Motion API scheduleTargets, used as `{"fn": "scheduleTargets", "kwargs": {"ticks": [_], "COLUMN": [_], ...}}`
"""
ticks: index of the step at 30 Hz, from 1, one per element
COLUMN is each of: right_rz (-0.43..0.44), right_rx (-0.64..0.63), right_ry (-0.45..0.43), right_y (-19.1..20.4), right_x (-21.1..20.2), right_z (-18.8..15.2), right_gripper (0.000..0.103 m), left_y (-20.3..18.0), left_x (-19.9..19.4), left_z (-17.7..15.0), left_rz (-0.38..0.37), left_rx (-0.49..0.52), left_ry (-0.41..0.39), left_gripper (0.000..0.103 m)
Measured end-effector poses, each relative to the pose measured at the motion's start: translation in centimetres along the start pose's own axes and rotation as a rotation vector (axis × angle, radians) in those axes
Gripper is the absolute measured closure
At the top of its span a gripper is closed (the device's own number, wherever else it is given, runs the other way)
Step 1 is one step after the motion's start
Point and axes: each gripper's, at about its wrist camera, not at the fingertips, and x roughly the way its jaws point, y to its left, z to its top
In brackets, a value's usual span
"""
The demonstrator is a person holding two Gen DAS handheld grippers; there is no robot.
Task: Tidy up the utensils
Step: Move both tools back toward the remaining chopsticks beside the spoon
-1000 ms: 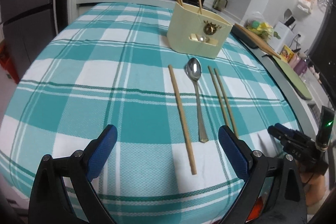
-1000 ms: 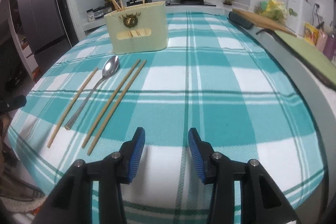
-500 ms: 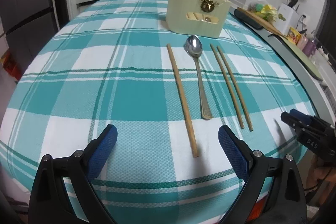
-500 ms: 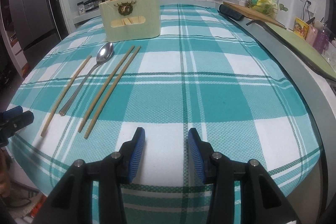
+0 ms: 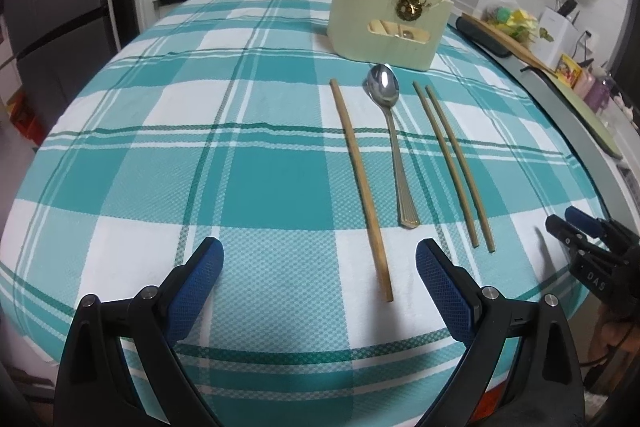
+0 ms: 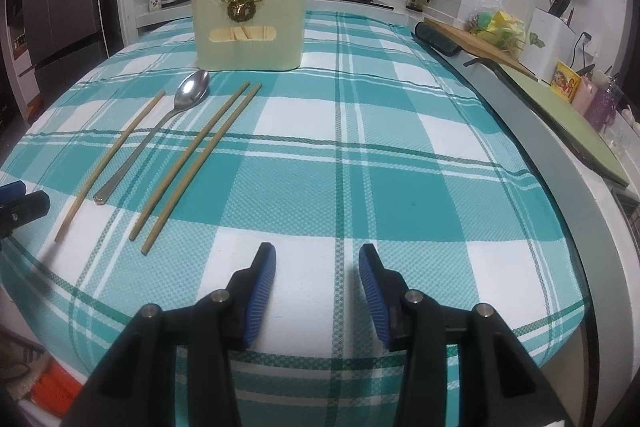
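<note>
Left wrist view shows the left hand-held gripper (image 5: 319, 265) spread wide above the near edge of the table (image 5: 132, 163), which wears a teal and white checked cloth; nothing sits between its blue pads. Just ahead lie 1 single chopstick (image 5: 362, 183), a metal spoon (image 5: 394, 147) with its bowl toward the far side, and a pair of chopsticks (image 5: 454, 167), all roughly parallel and apart from each other. Beyond the spoon stands a cream utensil holder (image 5: 386, 23) with more chopsticks upright inside. Right wrist view shows the right hand-held gripper (image 6: 317, 289) set at a narrower gap, holding nothing, over bare cloth well to the right of the utensils.
</note>
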Motion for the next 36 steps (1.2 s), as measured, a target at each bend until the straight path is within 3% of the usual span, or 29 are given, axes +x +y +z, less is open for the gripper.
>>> {"fn": "scheduleTargets", "kwargs": {"ticks": [18,25,30,36], "right_rz": [-0.033,0.033,0.132,0.238], "right_rx": [-0.052,-0.017,-0.014,-0.004], "right_ry": [0.017,0.019,0.013,0.036], "right_y": [0.9,0.7,1.7,3.7], "right_x": [0.7,1.2,1.8,3.4], "right_z": [0.2,0.6,2.5,5.5], "right_gripper": [0.059,0.059,0.06,0.073], "left_y": [1.0,1.4,1.4,2.0], "left_x": [0.3,0.3,0.4,0.2], "left_z": [-0.1,0.0,-0.1,-0.2], "left_rz": [0.017,0.018,0.015,0.014], "left_rx": [-0.032,-0.045,-0.045,-0.063], "left_ry": [0.009,0.001,-0.001,-0.009], "left_gripper": [0.006,0.006,0.006,0.006]}}
